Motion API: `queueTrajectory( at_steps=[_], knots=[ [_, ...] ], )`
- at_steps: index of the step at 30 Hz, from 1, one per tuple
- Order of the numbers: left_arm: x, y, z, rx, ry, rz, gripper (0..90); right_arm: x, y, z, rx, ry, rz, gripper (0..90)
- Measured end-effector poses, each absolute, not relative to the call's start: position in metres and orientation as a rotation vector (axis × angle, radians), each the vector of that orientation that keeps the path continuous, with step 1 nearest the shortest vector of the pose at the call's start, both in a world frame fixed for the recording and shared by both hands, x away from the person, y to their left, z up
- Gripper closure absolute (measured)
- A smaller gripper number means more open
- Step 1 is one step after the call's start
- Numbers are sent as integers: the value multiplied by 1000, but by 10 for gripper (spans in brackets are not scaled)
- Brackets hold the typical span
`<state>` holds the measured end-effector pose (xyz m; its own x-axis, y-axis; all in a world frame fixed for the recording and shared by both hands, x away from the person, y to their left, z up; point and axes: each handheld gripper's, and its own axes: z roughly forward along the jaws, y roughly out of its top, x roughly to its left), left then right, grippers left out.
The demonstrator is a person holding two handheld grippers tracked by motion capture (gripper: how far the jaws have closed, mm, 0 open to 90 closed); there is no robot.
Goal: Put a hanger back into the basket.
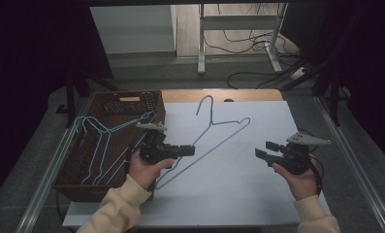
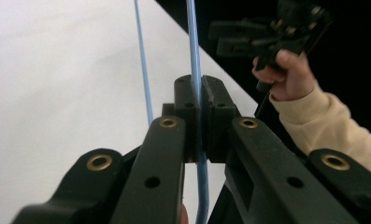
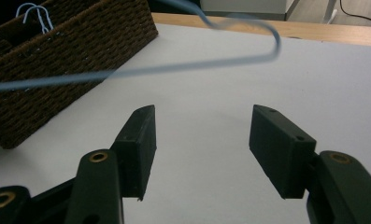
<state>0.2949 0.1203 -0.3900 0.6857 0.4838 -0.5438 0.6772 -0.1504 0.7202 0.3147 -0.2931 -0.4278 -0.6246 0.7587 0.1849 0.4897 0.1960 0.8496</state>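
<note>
With the left tool (image 1: 189,151) we clamp the wire of a blue wire hanger (image 1: 218,130), which lies slanted over the white surface (image 1: 238,179), just beside the wicker basket (image 1: 146,99) that holds more hangers (image 1: 100,141). Our right tool (image 1: 264,150) stands with its jaws parted and empty, well apart from the hanger.

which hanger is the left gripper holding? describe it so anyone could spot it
On the white sheet, right of the wicker basket, one light-blue wire hanger lies alone, hook toward the table's far edge. The left gripper clamps its lower wire. The other blue hangers sit in the basket.
</note>
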Motion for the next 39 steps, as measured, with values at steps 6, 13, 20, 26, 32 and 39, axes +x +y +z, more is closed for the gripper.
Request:
queueTrajectory(
  at_steps=[6, 13, 20, 26, 32, 39],
  knots=[
    [290, 160, -373, 1732, 943, -177, 865, 318, -290, -435, 1183, 2229, 1377, 407],
    [287, 196, -363, 1677, 973, -132, 865, 321, -288, -443, 1169, 2273, 1338, 377],
    [280, 236, -362, 1635, 1013, -74, 865, 321, -283, -449, 1154, 2320, 1296, 352],
    [281, 269, -368, 1594, 1062, -28, 865, 318, -285, -449, 1168, 2319, 1282, 347],
    [284, 296, -381, 1545, 1132, 7, 865, 317, -285, -451, 1173, 2323, 1262, 345],
    [286, 318, -393, 1509, 1183, 28, 865, 318, -286, -453, 1180, 2327, 1244, 344]
  ],
)
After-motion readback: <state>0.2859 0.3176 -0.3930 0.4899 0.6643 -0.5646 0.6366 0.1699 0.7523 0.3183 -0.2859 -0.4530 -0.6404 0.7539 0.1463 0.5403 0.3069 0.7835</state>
